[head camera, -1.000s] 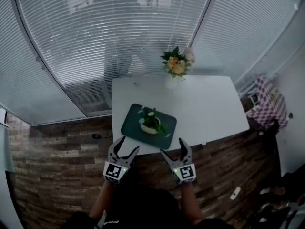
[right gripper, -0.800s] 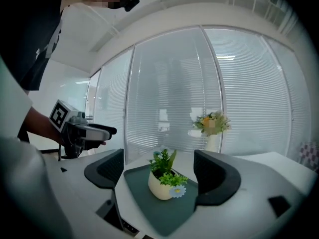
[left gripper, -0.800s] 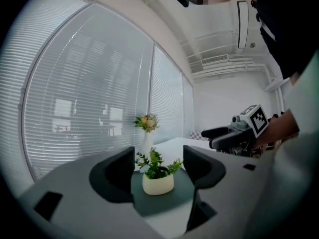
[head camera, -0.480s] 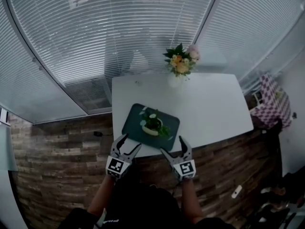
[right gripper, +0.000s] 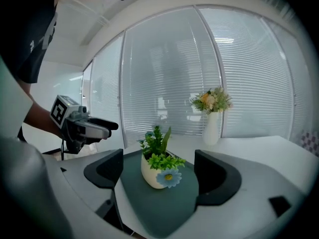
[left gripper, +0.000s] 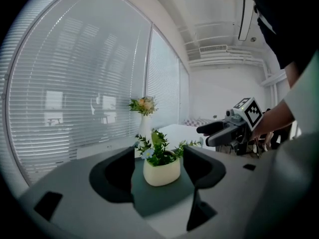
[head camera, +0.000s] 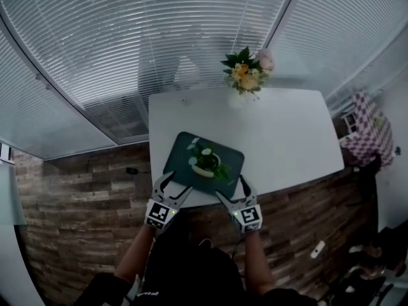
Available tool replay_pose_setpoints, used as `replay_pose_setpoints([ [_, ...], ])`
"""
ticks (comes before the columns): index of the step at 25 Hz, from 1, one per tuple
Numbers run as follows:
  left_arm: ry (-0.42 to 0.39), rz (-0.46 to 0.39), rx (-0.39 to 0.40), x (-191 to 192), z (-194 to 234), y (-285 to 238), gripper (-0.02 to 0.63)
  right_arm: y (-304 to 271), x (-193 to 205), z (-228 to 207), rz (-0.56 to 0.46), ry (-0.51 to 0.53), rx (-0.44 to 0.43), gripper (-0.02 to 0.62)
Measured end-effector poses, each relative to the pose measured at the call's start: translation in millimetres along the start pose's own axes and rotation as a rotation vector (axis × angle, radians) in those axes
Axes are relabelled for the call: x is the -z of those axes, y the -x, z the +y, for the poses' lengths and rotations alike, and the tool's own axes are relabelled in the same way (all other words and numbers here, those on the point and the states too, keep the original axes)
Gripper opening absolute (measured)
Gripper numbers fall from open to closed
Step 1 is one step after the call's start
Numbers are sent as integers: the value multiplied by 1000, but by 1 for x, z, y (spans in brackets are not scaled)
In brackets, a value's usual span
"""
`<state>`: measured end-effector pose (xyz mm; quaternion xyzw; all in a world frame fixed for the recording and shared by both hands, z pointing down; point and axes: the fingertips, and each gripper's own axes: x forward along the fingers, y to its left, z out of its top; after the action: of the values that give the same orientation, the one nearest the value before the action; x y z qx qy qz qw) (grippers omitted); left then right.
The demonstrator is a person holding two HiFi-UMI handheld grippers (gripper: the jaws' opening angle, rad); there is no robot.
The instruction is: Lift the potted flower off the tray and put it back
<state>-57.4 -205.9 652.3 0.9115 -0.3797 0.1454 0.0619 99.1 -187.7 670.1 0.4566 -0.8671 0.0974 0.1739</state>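
Observation:
A small potted flower (head camera: 205, 162) in a cream pot stands on a dark green tray (head camera: 183, 149) near the front edge of the white table (head camera: 287, 139). My left gripper (head camera: 171, 185) is open at the tray's front left corner. My right gripper (head camera: 231, 188) is open at the tray's front right. The left gripper view frames the cream pot (left gripper: 161, 170) between its open jaws, still some way ahead on the tray (left gripper: 164, 195). In the right gripper view the potted flower (right gripper: 158, 171) sits on the tray (right gripper: 159, 203), with a blue bloom facing me and the jaws apart.
A white vase with orange and pink flowers (head camera: 247, 75) stands at the table's far edge. Closed window blinds (head camera: 159, 37) run behind the table. A brick-pattern floor (head camera: 83, 209) lies in front, and a checked cloth (head camera: 366, 123) is at the right.
Both grippers have moved forward to the tray's front edge, one on each side of the pot. The pot and tray have stayed put.

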Motion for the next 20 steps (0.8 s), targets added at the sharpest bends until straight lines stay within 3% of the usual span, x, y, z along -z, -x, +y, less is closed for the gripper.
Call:
replay_pose_setpoints([
  [9,-22,62,52,24,2,-27,282,-23,35,-6,62,-73,0,405],
  [20,-45,148,112,61,6,-56,282,-56,62,-14,175,-49,-45,410],
])
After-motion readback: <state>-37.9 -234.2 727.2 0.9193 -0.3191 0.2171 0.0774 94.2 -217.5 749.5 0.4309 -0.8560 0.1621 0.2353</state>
